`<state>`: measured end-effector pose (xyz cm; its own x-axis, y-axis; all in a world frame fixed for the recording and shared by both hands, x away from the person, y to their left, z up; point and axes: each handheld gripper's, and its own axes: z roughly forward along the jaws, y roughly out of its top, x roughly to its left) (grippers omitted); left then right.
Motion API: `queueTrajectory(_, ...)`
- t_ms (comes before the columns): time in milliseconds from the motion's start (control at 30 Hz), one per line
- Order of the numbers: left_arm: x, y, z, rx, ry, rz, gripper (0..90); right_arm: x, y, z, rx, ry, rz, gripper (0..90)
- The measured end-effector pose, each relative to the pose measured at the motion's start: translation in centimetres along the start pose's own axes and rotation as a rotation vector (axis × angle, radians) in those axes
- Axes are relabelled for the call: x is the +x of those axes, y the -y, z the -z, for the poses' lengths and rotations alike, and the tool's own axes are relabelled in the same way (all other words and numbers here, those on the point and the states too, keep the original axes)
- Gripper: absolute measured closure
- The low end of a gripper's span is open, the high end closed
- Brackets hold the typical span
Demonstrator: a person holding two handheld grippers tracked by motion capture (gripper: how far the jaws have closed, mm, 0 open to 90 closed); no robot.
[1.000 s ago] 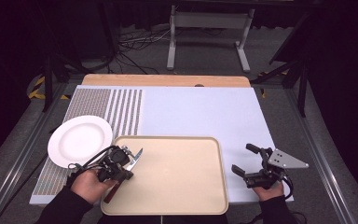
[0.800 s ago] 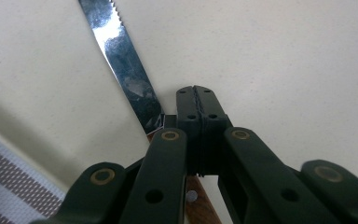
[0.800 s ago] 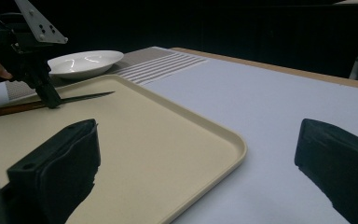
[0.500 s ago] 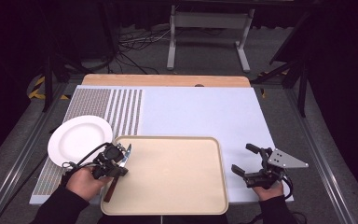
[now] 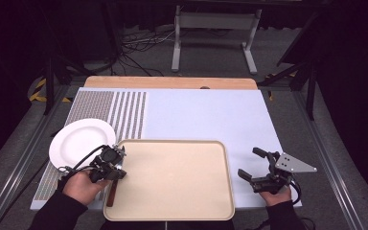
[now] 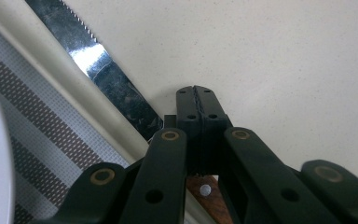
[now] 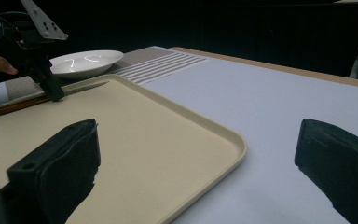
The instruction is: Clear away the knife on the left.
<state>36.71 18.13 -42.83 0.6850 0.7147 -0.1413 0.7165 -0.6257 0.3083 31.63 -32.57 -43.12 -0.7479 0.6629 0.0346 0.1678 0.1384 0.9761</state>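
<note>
Left tongs (image 6: 196,100): jaws pressed together, nothing visibly between the tips. They sit just over the knife (image 6: 103,77), at the join of blade and wooden handle; the left gripper view shows no clamp on it, so the knife looks to be lying loose rather than held.

Knife lies along the left rim of the tray (image 5: 172,177), at about 9 o'clock of the tray, handle toward the person, blade pointing to 12 o'clock.

Right tongs (image 5: 255,165): jaws wide apart, holding nothing, resting on the desk (image 5: 206,115) off the tray's right edge at 3 o'clock.

Progress, as a judgement: the job reads as handling the knife between tray and plate (image 5: 79,141). Knife is on the tray, plate is bare, so either the set-down is finished or the pick-up hasn't begun. Cannot tell which.

View differences:
- Left gripper view gives the serrated blade edge, the handle rivet and the closed jaw tips; the high view blurs all that behind the hand (image 5: 84,184).
- Right gripper view, side-on, shows the knife flat on the tray with the left tongs' tips down at it.
- High view gives the layout: plate at 10 o'clock of the tray, on the striped mat (image 5: 120,110).
</note>
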Motion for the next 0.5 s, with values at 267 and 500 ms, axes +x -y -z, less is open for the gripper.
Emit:
queueTrajectory(267,0.14,0.18,0.04,-0.007,0.004,0.007,89.8,-0.01,0.00,-0.01,0.000,-0.001,0.000,1.1)
queueTrajectory(500,0.21,0.25,0.53,-0.040,0.028,-0.002,75.0,-0.01,0.00,-0.02,0.001,0.000,0.002,1.1)
